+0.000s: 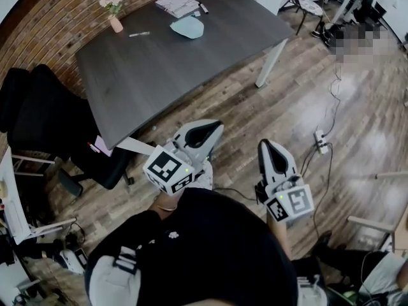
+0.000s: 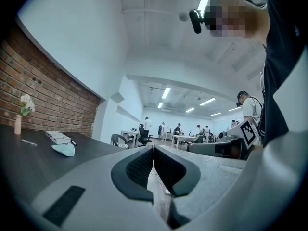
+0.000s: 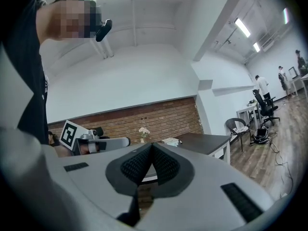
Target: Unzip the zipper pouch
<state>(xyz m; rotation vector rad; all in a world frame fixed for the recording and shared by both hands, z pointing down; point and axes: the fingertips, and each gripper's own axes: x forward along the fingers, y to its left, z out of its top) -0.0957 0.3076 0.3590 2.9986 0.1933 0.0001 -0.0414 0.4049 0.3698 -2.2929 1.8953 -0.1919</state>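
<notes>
1. The pale blue soft zipper pouch (image 1: 187, 27) lay flat near the far end of the dark grey rectangular table (image 1: 159, 81), just beside a white notebook (image 1: 177, 4).
2. The left gripper (image 1: 205, 134) was held level over the wooden plank floor (image 1: 299, 88), short of the table's near edge, its jaws pressed together on nothing.
3. The right gripper (image 1: 268, 150) was beside it, its jaws likewise closed and empty, well apart from the pouch.
4. A small pink vase of pale flowers (image 1: 114, 9) stood on the table by the brick wall (image 1: 57, 18).

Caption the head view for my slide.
Pouch lies far across the table; left hand-held gripper and right hand-held gripper shut, empty.
</notes>
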